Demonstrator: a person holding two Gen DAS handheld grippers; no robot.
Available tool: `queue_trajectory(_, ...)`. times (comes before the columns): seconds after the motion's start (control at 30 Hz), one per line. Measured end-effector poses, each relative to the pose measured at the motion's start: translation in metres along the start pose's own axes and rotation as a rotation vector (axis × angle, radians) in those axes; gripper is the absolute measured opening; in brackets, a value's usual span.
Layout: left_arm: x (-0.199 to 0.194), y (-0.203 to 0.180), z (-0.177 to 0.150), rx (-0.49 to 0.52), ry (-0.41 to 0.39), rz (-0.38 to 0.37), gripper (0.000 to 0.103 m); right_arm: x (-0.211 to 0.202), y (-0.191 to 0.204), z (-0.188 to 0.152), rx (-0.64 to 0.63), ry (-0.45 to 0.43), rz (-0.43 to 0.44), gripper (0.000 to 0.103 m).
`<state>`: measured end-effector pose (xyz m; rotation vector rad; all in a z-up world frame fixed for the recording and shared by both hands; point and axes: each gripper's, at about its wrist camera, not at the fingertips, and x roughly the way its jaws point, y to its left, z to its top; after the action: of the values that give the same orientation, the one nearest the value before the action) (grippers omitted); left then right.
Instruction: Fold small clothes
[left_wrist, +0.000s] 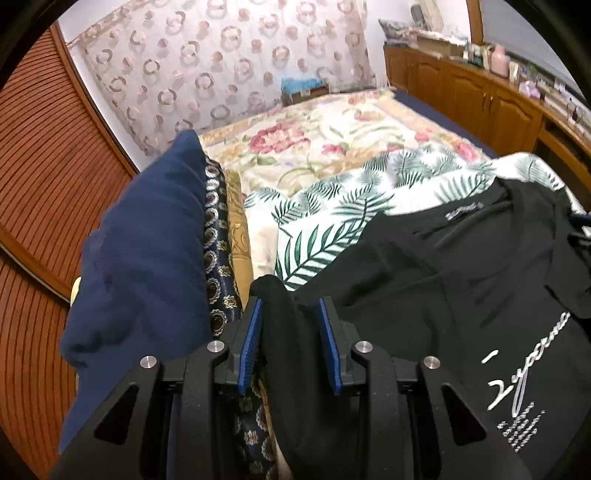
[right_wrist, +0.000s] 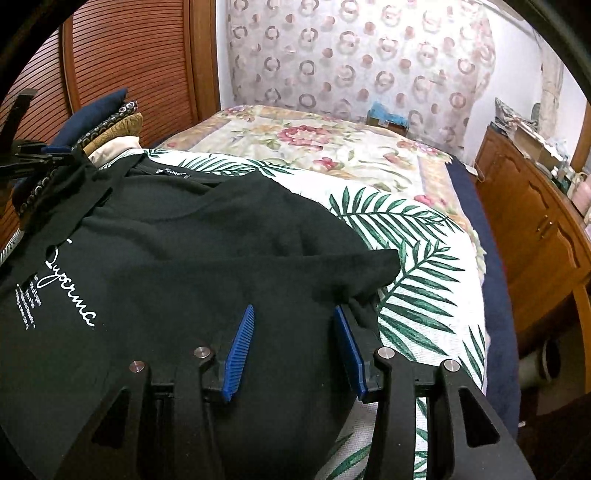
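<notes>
While the black T-shirt (right_wrist: 192, 236) lies spread across the palm-leaf sheet (right_wrist: 417, 295), we clamp its sleeve edge in the left gripper (left_wrist: 290, 332) and straddle its opposite side with the right gripper (right_wrist: 295, 343), jaws parted, grasping nothing.

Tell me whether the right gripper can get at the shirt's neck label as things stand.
Probably yes: the black shirt lies flat on the palm-leaf sheet, its neck label uncovered, and nothing lies between it and the right gripper.

Black T-shirt (right_wrist: 207, 236) on palm-print sheet (right_wrist: 417, 295); right claw (right_wrist: 295, 314) agape astride its edge
</notes>
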<state>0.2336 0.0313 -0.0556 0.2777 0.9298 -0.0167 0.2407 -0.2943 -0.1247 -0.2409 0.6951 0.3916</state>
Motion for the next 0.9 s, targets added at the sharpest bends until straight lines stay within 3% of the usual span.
queue_trajectory(0.07, 0.005, 0.000, 0.000, 0.009, 0.016, 0.000, 0.030, -0.001, -0.004, -0.001, 0.002, -0.001, 0.004, 0.048)
queue_trajectory(0.13, 0.005, 0.000, -0.001, 0.021, 0.022, 0.003, 0.005, 0.000, -0.004, -0.002, 0.002, -0.001, 0.006, 0.048)
queue_trajectory(0.4, -0.037, 0.038, 0.003, -0.062, -0.118, 0.010, 0.004, 0.000, -0.004, -0.002, 0.001, -0.001, 0.004, 0.048)
queue_trajectory(0.9, -0.053, 0.049, -0.013, -0.124, -0.213, -0.093, 0.004, 0.000, -0.042, 0.009, 0.090, 0.032, -0.027, 0.048)
